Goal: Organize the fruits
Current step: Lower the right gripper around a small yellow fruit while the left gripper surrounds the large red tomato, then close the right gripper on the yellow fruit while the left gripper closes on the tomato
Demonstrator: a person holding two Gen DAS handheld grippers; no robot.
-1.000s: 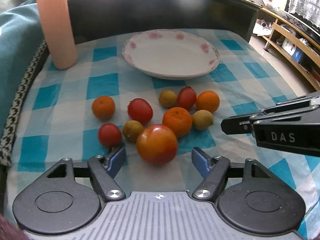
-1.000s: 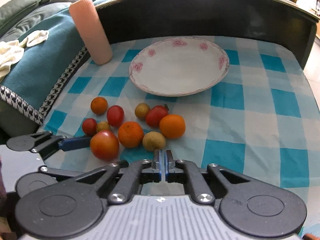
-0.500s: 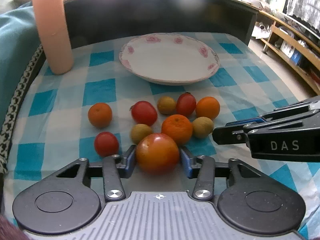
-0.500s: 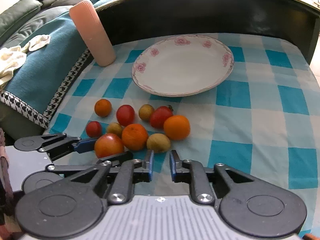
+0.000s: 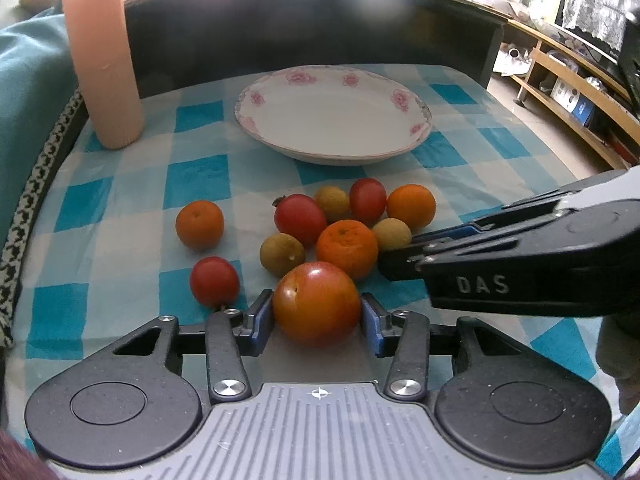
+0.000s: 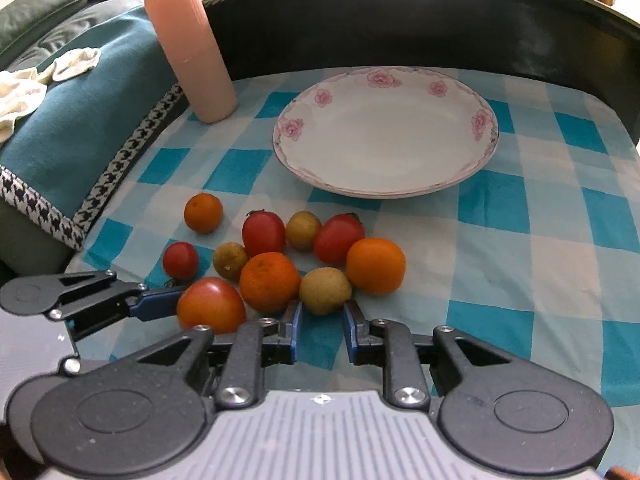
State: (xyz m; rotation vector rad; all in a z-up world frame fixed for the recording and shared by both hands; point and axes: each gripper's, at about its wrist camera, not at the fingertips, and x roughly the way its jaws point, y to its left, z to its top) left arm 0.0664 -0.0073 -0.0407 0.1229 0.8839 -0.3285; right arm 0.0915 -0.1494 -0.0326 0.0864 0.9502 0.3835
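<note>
Blue-and-white checked tablecloth [image 6: 496,204]; upright ribbed pink cylinder [image 6: 192,50] (far left corner); teal blanket [image 6: 80,120] with houndstooth trim alongside.

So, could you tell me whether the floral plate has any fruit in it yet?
Empty: the plate shows only bare white inside, and all the fruit lies on the checked cloth.

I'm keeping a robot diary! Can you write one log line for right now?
left claw: shut on big tomato | right claw: open, at yellowish fruit | plate: no fruit in it
</note>
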